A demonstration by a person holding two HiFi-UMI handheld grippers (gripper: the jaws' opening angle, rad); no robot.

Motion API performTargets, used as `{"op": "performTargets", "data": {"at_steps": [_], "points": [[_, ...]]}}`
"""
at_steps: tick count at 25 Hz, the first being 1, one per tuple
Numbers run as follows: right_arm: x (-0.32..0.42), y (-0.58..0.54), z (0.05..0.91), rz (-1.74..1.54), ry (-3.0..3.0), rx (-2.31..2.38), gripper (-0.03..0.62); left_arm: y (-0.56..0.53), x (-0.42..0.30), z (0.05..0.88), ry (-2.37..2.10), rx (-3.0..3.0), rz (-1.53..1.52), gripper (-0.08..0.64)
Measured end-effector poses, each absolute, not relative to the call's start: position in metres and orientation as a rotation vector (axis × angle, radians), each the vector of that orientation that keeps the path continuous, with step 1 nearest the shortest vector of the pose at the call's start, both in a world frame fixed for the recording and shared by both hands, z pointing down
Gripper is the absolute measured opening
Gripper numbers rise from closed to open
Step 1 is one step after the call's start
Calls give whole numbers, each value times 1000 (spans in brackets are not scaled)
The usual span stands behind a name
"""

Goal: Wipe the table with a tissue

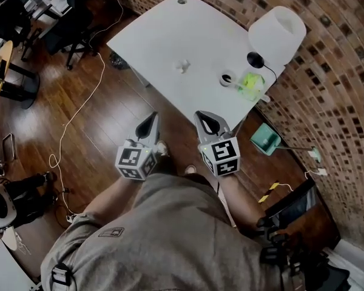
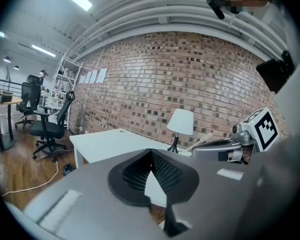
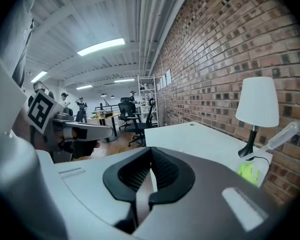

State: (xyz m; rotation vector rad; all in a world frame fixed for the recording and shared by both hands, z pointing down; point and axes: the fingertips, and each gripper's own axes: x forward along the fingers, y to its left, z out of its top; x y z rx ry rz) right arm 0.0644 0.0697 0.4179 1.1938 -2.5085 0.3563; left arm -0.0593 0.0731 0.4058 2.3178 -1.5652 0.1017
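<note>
A small crumpled white tissue (image 1: 182,66) lies alone near the middle of the white table (image 1: 161,32). Both grippers hang in the air in front of the person's body, short of the table's near edge and well apart from the tissue. In the head view my left gripper (image 1: 151,117) and my right gripper (image 1: 201,115) point toward the table, side by side. The left gripper (image 2: 150,155) has its tips together and nothing between them. My right gripper (image 3: 151,152) is shut and empty too.
A white lamp (image 1: 278,34) stands at the table's right end beside a tape roll (image 1: 227,78) and a green item (image 1: 252,82). A teal bin (image 1: 266,138) sits on the floor by the brick wall. Office chairs (image 1: 70,32) and a cable (image 1: 79,111) are at the left.
</note>
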Motion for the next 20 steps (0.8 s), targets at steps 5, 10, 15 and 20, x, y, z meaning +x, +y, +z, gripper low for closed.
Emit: {"op": "performTargets", "data": {"at_steps": [5,10,15,20], "points": [[70,101,402,355,-2530,1228,14,100,-49,397,-1524,2371,90,2],[76,119,391,370,-2533,1296,14,116,-43,387,-1480,2416,69,2],[69,135,384,366,-2526,1330,12,129,-50,381,-1462,2427,44,2],[63,149,383,368,-2521,1338,12,141,-51,380,-1448,2441,33,2]]}}
